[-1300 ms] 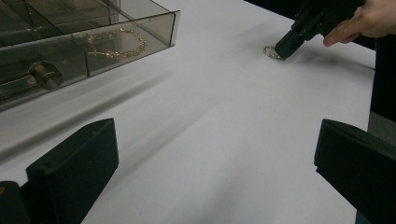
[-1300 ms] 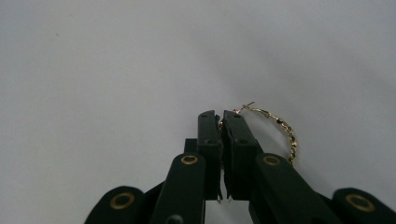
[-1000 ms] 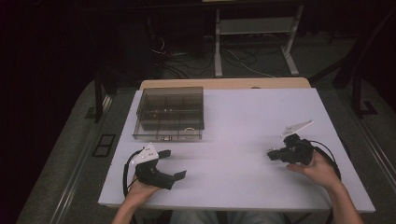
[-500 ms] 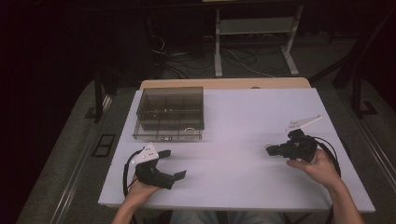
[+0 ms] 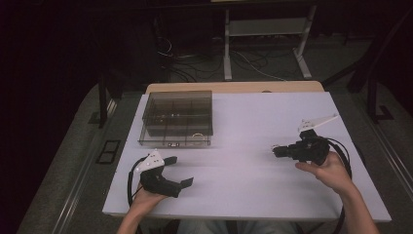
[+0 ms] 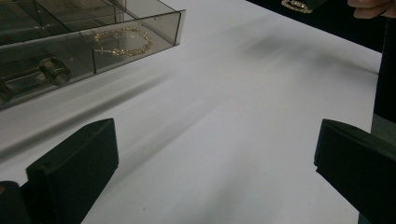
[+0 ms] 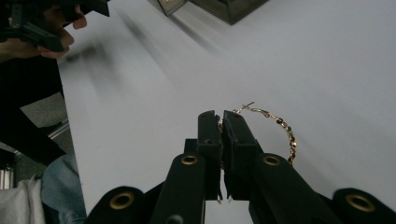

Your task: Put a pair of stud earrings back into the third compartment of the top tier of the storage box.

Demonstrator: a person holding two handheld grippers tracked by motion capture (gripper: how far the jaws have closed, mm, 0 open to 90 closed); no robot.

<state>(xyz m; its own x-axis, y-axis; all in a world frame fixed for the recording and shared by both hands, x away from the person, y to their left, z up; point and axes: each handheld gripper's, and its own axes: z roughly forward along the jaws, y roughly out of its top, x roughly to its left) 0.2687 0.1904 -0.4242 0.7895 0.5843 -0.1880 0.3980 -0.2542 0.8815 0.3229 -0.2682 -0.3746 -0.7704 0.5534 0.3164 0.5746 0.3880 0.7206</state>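
My right gripper (image 7: 221,116) is shut, and a thin gold hoop of small links (image 7: 280,126) is pinched between its jaws, arcing out to their right just above the white table. From the high view, the right gripper (image 5: 275,151) hovers over the table's right side and points left. My left gripper (image 5: 179,170) rests at the front left with its jaws wide apart and nothing between them (image 6: 215,149). A smoky clear compartment box (image 5: 176,119) stands at the back left. It holds a gold chain bracelet (image 6: 123,42) and a metal ring piece (image 6: 51,70).
The white table (image 5: 243,126) stretches bare between the two grippers. Its front edge lies close to the person's lap. Beyond the far edge are dark floor, cables and a white stand (image 5: 265,29).
The right gripper has lifted off the table a little and shifted slightly left with the gold hoop still in its jaws. The left gripper has stayed put.
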